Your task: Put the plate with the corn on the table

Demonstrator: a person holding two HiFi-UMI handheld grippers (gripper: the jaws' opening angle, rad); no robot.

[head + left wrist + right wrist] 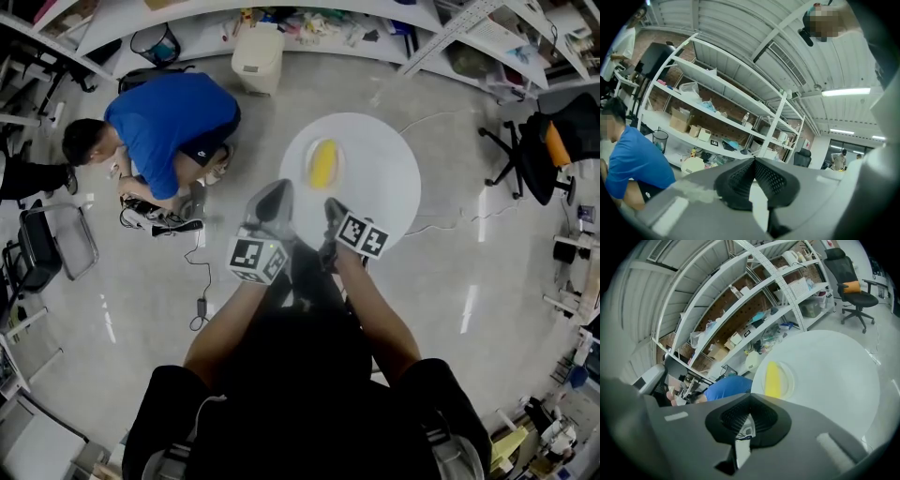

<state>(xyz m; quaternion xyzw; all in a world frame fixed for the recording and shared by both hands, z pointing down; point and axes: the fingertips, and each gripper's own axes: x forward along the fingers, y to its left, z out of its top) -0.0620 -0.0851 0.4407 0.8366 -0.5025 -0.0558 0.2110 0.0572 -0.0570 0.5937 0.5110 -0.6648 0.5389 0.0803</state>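
A yellow corn cob (322, 162) lies on a white plate (338, 169), which rests on the round white table (380, 178) near its left side. In the right gripper view, the corn (773, 379) and plate (786, 380) sit ahead on the table (829, 376). My left gripper (277, 192) hangs at the table's near edge, a little short of the plate, its jaws together and empty. It points up at shelves and ceiling (753, 160). My right gripper (333, 208) is beside it over the near rim, shut (750, 397) with nothing held.
A person in a blue shirt (164, 131) crouches on the floor left of the table, with cables beside. A white bin (258, 58) stands by the back shelves. A black office chair (544, 150) is at the right.
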